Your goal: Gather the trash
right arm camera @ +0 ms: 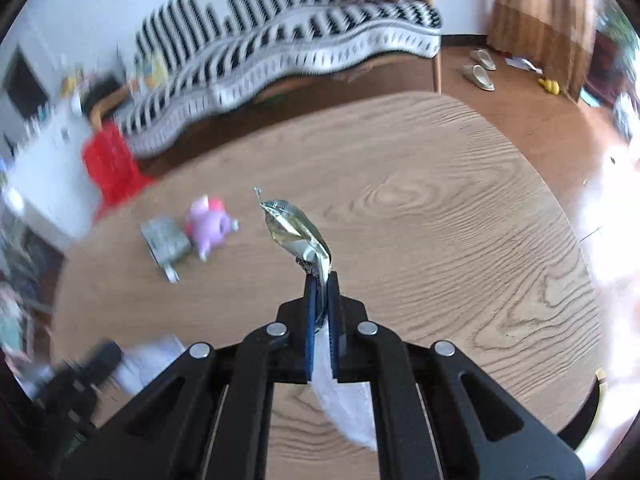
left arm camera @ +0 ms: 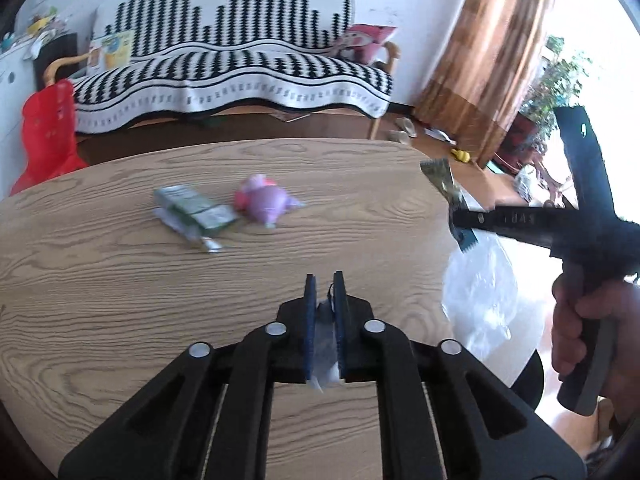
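Table [left arm camera: 120, 280]: wood, holds green pack [left arm camera: 192, 212] beside pink toy [left arm camera: 264, 204].
Left gripper [left arm camera: 324, 280]: pinching clear plastic [left arm camera: 326, 356].
Right gripper [right arm camera: 322, 280]: pinching wrapper [right arm camera: 296, 228].

My left camera sits just behind my left fingers [left arm camera: 324, 280], looking forward and steeply down across the wooden bench [left arm camera: 120, 280] toward the striped sofa [left arm camera: 240, 60], close above the wood. My right camera looks the same way along my right fingers [right arm camera: 322, 280], tilted, from further right. Both views share the bench top, the green packet [left arm camera: 192, 212] and pink wrapper [left arm camera: 264, 200], the sofa and the red chair [left arm camera: 48, 132].
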Demonstrator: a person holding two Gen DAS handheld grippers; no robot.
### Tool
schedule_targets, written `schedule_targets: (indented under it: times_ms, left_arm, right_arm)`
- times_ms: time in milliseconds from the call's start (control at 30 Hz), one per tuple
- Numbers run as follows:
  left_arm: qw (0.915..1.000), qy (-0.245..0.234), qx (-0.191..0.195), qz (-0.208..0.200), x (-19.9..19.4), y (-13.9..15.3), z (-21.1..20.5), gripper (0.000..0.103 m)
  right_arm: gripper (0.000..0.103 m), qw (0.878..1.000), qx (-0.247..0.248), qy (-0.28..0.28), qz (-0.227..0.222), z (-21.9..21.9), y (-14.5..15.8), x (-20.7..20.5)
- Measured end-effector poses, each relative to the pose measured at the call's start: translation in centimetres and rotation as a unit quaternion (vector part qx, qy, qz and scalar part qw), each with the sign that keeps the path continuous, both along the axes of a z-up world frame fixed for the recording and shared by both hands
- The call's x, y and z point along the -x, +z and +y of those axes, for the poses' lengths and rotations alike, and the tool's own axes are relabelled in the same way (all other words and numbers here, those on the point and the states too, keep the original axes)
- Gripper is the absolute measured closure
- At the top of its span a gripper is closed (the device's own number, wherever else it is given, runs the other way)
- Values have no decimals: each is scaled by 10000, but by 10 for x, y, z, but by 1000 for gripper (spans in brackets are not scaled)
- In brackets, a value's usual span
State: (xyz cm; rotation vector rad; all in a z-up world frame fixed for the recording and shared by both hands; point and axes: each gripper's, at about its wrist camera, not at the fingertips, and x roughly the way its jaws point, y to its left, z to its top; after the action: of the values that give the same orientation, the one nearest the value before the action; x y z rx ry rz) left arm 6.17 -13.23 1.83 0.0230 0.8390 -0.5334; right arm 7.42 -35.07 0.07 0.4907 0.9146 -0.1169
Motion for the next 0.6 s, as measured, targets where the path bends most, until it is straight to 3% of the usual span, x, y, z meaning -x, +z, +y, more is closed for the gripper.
schedule_targets:
  times_ms: [67,167,300,400,600]
  left_arm:
    - [10000,-78,24,28,2,-4,-10,100]
    - [9999,-126,-43,-4,2,-8,-13,101]
    - [9998,-59,31,213,-13,-18,4,102]
    - [9991,37,122,413,-24,-22,17,102]
    - [9971,100,8,757,-35,-42,32,101]
  right_arm:
    - [97,9987,-438,-242,-83,-16,-2,3]
    - [97,9993,-317,-217,3,-20,2,-1]
    - [97,9919,-1209,-185,-346,-31,16,-11]
    - [97,9974,-636,86,-321,-18,27,-22]
    - [97,9970,-129,433,627,15,-14,-53]
